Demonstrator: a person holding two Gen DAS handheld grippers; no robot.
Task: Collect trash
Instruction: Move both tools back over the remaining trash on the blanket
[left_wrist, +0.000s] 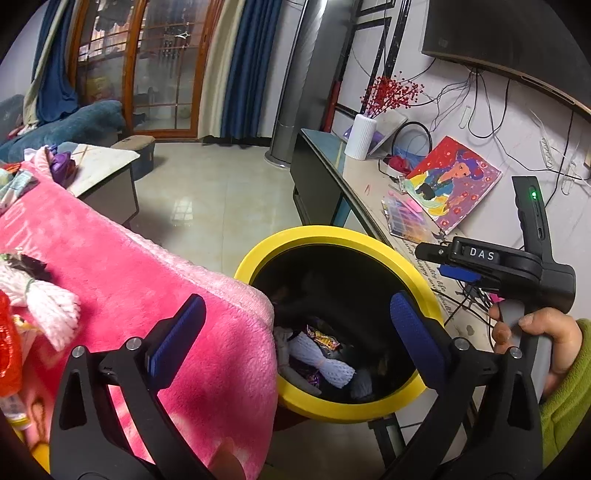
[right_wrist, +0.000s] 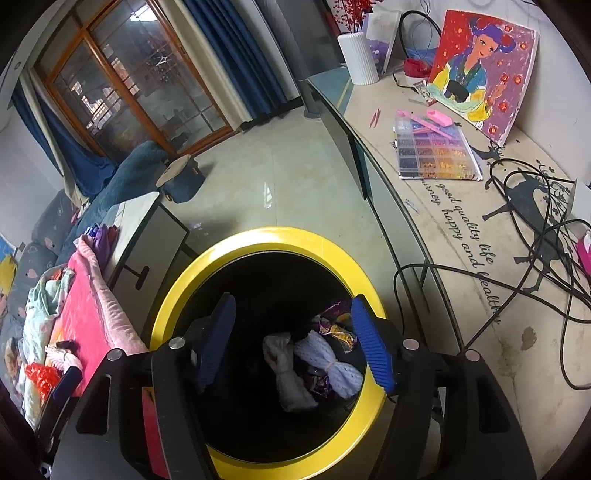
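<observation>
A black trash bin with a yellow rim (left_wrist: 303, 236) (right_wrist: 258, 236) stands between a pink blanket (left_wrist: 140, 288) and a long side table. Inside lie a white foam net (left_wrist: 325, 363) (right_wrist: 328, 360), a pale crumpled piece (right_wrist: 290, 373) and shiny candy wrappers (right_wrist: 338, 326). My left gripper (left_wrist: 295, 332) is open and empty at the bin's near rim beside the blanket. My right gripper (right_wrist: 295, 343) is open and empty right above the bin's mouth; its body shows in the left wrist view (left_wrist: 517, 266). More trash lies on the blanket: a white foam net (left_wrist: 48, 306) and a red wrapper (left_wrist: 7, 350).
A side table (right_wrist: 480, 258) on the right carries black cables (right_wrist: 535, 229), a bead box (right_wrist: 432, 147), a painting (right_wrist: 484, 70) and a white vase (right_wrist: 358, 57). A coffee table (left_wrist: 107, 177), blue sofa (left_wrist: 74, 122) and tiled floor (right_wrist: 280, 173) lie beyond.
</observation>
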